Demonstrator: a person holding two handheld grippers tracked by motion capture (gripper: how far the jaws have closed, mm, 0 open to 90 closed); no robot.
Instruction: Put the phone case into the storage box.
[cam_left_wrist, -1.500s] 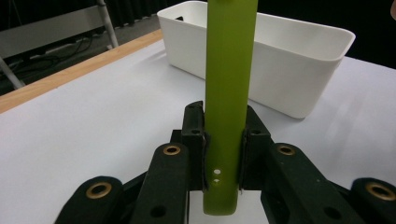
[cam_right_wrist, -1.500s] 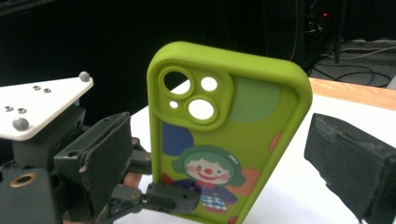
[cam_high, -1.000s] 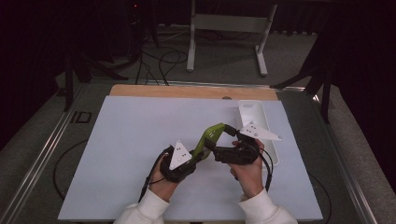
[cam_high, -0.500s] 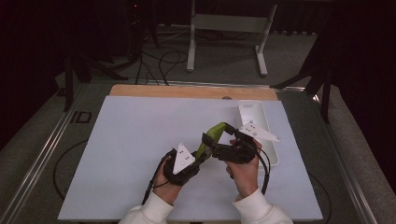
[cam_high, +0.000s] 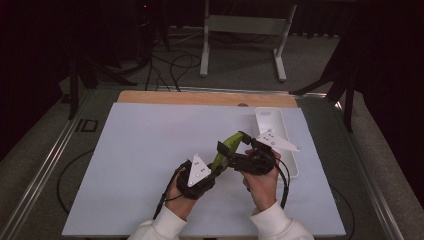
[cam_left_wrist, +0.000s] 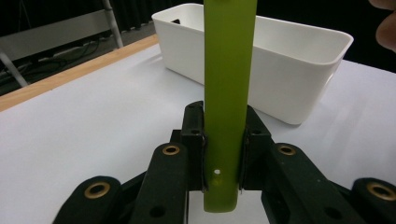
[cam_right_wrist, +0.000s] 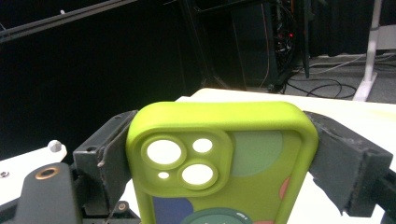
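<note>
1. The green phone case (cam_high: 227, 150) hangs above the worktop (cam_high: 140, 150), just left of the white bin (cam_high: 280, 145), held between both tools.
2. A second ago it sat slightly lower and nearer the person; little else has shifted, so the handover looks to be in progress.
3. The left hand-held gripper (cam_left_wrist: 223, 154) clamps the case's thin edge, jaws narrow.
4. The right hand-held gripper (cam_right_wrist: 219, 154) spans the case's width; its jaws have just been closing, and its pads (cam_right_wrist: 109, 149) touch both sides of the case.
</note>
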